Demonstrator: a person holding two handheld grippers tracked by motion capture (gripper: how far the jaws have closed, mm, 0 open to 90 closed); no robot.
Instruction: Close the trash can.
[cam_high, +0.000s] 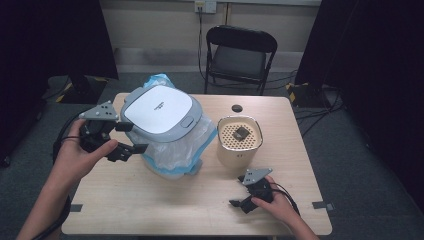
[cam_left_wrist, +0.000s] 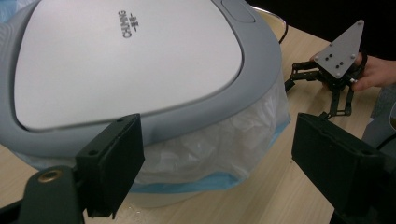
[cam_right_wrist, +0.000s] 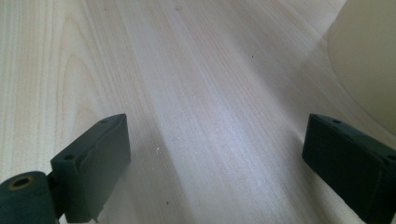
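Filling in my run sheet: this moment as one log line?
left gripper: open, beside grey-white lidded bin | right gripper: open, empty, over wooden table

we see a pale wooden table (cam_high: 165, 200) standing on grey carpet. on it sit a lidded grey-and-white bin (cam_high: 161, 111) lined with a bag, just beside it a cream container with a perforated top (cam_high: 239, 141), and a small black disc (cam_high: 237, 108) near the far edge.

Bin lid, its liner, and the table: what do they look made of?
Bin lid: probably plastic, a smooth satin white panel with printed lettering in a grey rim. Liner: thin, crinkled, see-through plastic film with a blue edge. Table: pale wood grain, matte; solid wood or laminate, I cannot tell.
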